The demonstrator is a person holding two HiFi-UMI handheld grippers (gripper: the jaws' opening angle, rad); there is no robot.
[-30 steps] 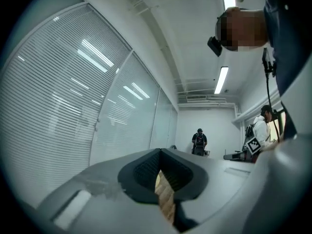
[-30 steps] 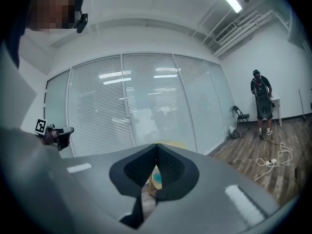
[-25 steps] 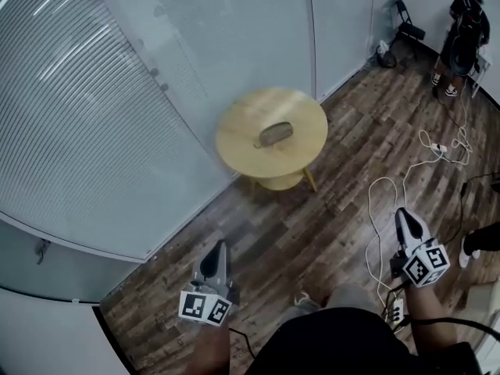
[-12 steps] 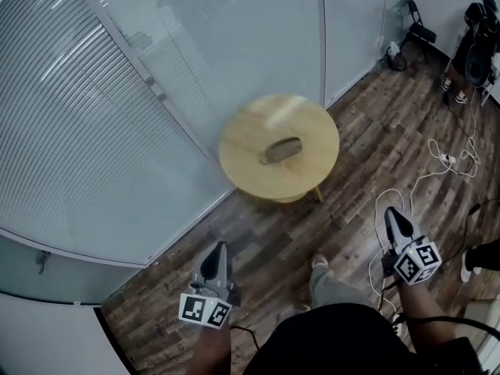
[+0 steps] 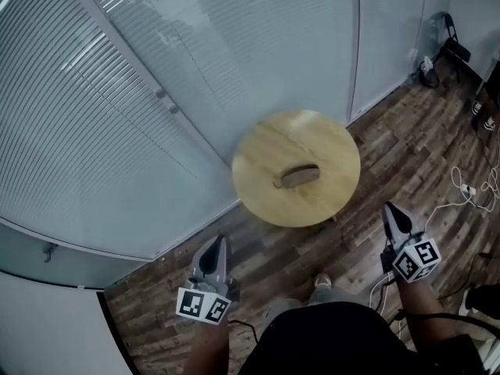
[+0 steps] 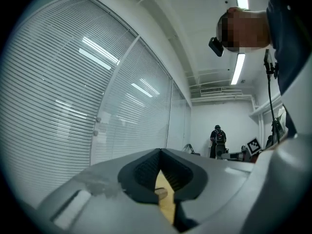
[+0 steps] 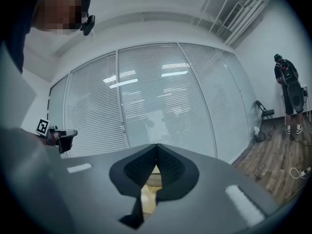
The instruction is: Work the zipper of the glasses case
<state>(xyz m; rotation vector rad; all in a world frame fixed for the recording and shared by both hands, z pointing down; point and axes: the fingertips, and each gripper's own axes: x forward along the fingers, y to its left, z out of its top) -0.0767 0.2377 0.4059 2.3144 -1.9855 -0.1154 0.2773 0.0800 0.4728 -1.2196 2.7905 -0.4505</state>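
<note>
A brown oval glasses case point(image 5: 299, 176) lies in the middle of a small round wooden table point(image 5: 266, 190) in the head view. My left gripper point(image 5: 214, 249) hangs low at the left, well short of the table, shut with nothing in it. My right gripper point(image 5: 390, 216) is at the right, just off the table's near right edge, also shut and empty. In the left gripper view the case point(image 6: 161, 193) shows as a small brown bit through the gap under the closed jaws. The right gripper view shows only a strip of the tabletop point(image 7: 147, 197) there.
A curved glass wall with blinds point(image 5: 141, 84) runs behind and left of the table. White cables point(image 5: 469, 194) trail over the wood floor at the right. A folding chair point(image 5: 453, 49) stands at the far right corner. A person point(image 7: 288, 94) stands far off by the wall.
The table and case have come nearer and lower in the head view. Both grippers keep their pose, the right one now close beside the table edge.
</note>
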